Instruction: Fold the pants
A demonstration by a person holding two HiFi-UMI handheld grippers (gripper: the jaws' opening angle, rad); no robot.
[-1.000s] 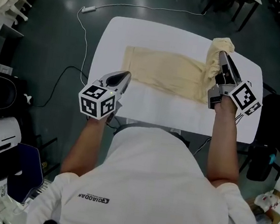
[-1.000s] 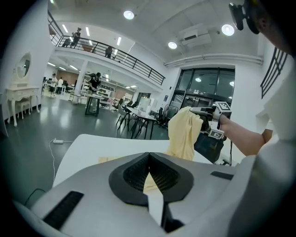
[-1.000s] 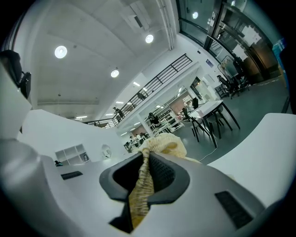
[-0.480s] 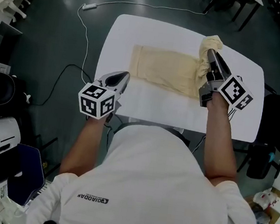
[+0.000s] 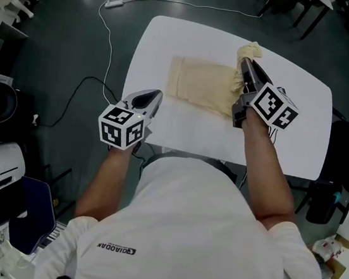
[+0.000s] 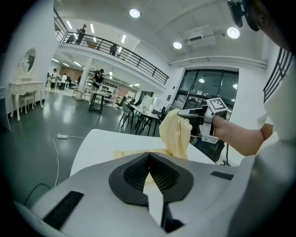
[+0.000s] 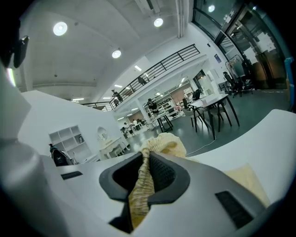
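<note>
Dark grey floor is surrounding a white desk [image 5: 292,119], and a cable [image 5: 108,37] is trailing past its far left corner. The pants [image 5: 201,85] are lying flat across the far half of the desk, with one end lifted off it.

I am holding that end in the right gripper [image 5: 243,60]. Its jaws are clamping the gathered, elastic-looking band, which is bunching between the pads and spilling over the tips. Over the last second I have been carrying it from near the desk's right edge toward the middle and a little lower. The flat stretch of cloth is now showing shorter than it did a second ago, and the raised part is draping down onto it.

The left gripper [image 5: 157,95] is hovering at the desk's near left edge, jaws together on nothing and well apart from the cloth.

I am reading this as the end-to-end fold partly done, since the carried end is not yet reaching the pants' left end. Nothing is pinning the lower layer, so it may be dragging along with the pull.
</note>
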